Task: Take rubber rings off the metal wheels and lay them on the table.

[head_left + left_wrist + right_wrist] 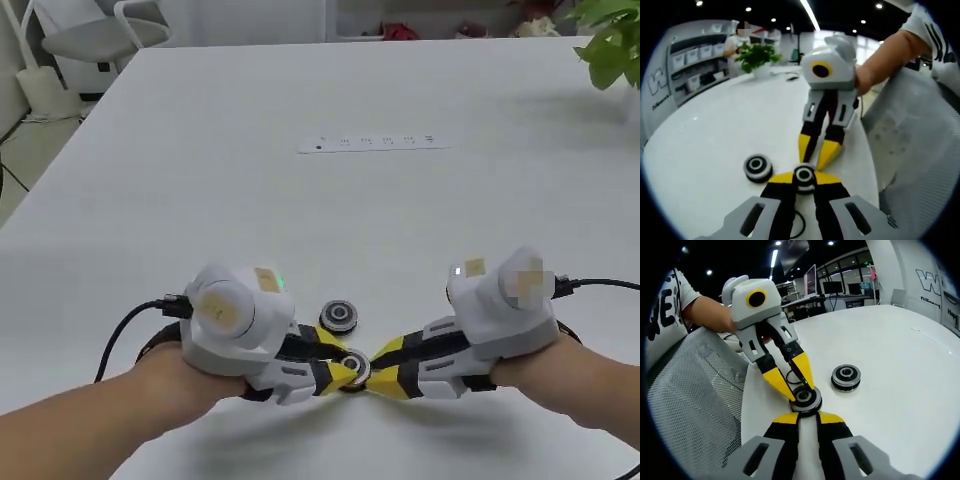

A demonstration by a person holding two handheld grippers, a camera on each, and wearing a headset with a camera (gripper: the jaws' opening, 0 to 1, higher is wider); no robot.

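A metal wheel (pixel 352 369) with a black rubber ring hangs just above the white table (pixel 330 220), near its front edge. My left gripper (pixel 804 178) is shut on this wheel (pixel 804 176). From the opposite side my right gripper (pixel 808 417) meets it, jaws nearly together, pinching the rubber ring at the near rim of the wheel (pixel 806 399). A second ringed wheel (pixel 339 315) lies flat on the table just behind them, also seen as wheel (pixel 758 167) and wheel (pixel 846 377). A loose black ring (pixel 799 226) lies on the table under my left jaws.
A white strip with small sockets (pixel 366 142) lies mid-table. A green plant (pixel 610 45) stands at the far right corner and a white chair (pixel 95 30) beyond the far left edge. A grey mesh chair back (pixel 695 405) sits close behind the near edge.
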